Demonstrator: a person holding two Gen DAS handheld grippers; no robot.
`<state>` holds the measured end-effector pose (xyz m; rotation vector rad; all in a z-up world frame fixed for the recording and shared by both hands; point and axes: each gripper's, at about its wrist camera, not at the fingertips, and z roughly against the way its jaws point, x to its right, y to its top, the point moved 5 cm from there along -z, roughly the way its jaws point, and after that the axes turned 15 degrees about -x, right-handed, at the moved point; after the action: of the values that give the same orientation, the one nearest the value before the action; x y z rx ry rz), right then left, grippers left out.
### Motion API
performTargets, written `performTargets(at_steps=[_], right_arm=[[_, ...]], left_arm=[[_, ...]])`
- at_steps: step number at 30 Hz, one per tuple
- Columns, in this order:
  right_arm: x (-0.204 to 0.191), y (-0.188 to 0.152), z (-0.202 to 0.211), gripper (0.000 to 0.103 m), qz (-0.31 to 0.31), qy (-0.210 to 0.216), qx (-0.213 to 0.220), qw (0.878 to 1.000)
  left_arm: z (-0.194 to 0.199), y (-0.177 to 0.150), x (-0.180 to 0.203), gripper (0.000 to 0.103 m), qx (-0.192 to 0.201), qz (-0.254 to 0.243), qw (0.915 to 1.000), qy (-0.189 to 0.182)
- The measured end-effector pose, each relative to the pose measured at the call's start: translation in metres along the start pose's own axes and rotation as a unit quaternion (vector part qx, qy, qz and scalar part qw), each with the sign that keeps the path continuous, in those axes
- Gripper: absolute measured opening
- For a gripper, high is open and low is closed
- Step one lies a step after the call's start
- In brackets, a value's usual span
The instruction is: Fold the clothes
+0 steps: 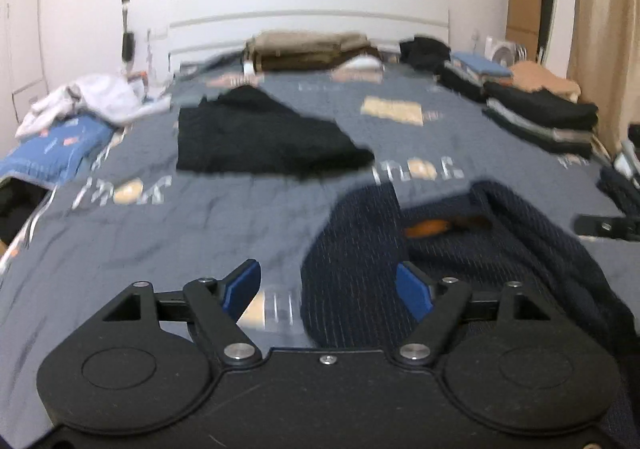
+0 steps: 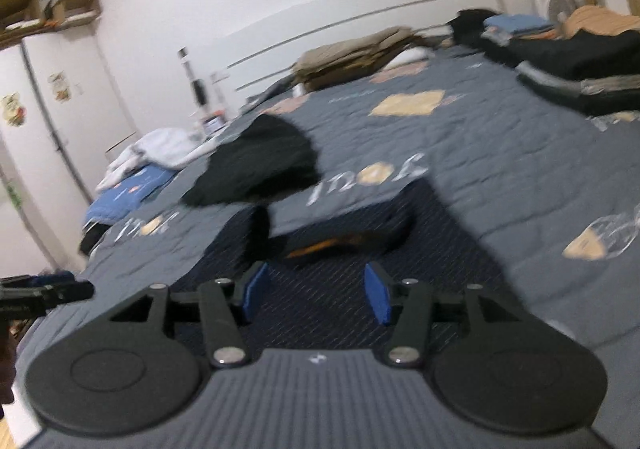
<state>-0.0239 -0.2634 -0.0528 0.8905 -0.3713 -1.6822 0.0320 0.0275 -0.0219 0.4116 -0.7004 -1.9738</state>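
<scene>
A dark navy knit sweater (image 1: 460,269) with an orange neck label lies spread on the grey bedspread (image 1: 180,233), collar facing away. My left gripper (image 1: 328,289) hovers open over its left edge, blue pads apart, nothing pressed between them. In the right wrist view the same sweater (image 2: 320,301) lies under my right gripper (image 2: 316,289), which is open above the cloth just short of the collar. A black folded garment (image 1: 256,137) lies further up the bed, seen also as the black garment (image 2: 260,165). The right gripper's tip (image 1: 608,227) shows at the right edge.
Stacks of folded dark clothes (image 1: 540,113) line the bed's right side. A tan folded pile (image 1: 308,49) sits by the headboard. White crumpled clothes (image 1: 92,101) and a blue pillow (image 1: 52,149) lie at the left. The left gripper's tip (image 2: 44,295) shows at the left edge.
</scene>
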Motion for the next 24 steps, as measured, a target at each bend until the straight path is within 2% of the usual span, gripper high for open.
performTargets(at_steps=[4,9,13,17,18,19,20,21,24], right_arm=[[-0.026,-0.019,-0.004,0.053,0.016,0.037,-0.012,0.999],[-0.049,-0.034,-0.006,0.053,0.050,0.045,-0.032,0.997],[-0.057,-0.036,-0.006,0.053,0.053,0.044,-0.032,0.997],[-0.061,-0.039,-0.011,0.053,0.047,0.045,-0.037,0.997],[-0.062,-0.040,-0.013,0.053,0.045,0.044,-0.038,0.997],[-0.062,-0.041,-0.016,0.053,0.044,0.042,-0.040,0.997],[-0.063,-0.043,-0.018,0.053,0.042,0.041,-0.041,0.997],[-0.062,-0.043,-0.020,0.053,0.041,0.040,-0.045,0.997],[-0.060,-0.044,-0.024,0.053,0.041,0.037,-0.047,0.997]], left_arm=[[0.020,-0.042,0.019,0.074,-0.007,-0.025,0.9997,-0.004],[0.034,-0.095,0.036,0.074,-0.033,-0.058,0.9977,-0.008],[0.020,-0.133,0.057,0.074,-0.051,-0.121,0.9910,0.027],[0.001,-0.156,0.073,0.074,-0.054,-0.171,0.9820,0.061],[-0.005,-0.159,0.074,0.065,-0.059,-0.185,0.9789,0.065],[-0.012,-0.163,0.074,0.039,-0.065,-0.199,0.9754,0.069],[-0.017,-0.163,0.070,0.023,-0.073,-0.202,0.9739,0.074],[-0.018,-0.159,0.061,0.011,-0.076,-0.187,0.9768,0.072],[-0.007,-0.129,0.021,0.007,-0.059,-0.120,0.9896,0.054]])
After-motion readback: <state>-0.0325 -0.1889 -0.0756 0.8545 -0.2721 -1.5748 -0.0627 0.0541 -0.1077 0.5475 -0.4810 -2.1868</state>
